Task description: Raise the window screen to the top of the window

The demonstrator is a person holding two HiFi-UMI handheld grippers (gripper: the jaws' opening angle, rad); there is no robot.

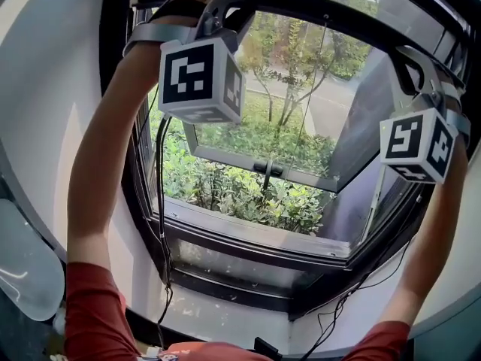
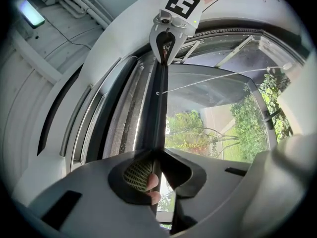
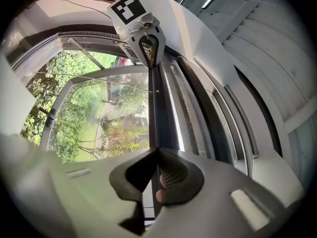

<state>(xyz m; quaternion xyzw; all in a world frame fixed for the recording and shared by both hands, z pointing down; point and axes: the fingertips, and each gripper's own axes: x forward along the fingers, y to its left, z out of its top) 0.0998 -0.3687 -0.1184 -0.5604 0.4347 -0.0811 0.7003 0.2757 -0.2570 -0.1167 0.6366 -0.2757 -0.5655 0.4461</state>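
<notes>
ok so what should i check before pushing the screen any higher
1. Left gripper clamped on the screen bar: ok.
2. Right gripper clamped on the same bar: ok.
3. Bar running straight from one gripper to the other: ok.
4. Bar level across the window: cannot tell.
5. Bar already against the top of the window frame: cannot tell.
6. Cable hanging below, clear of the bar: ok.
</notes>
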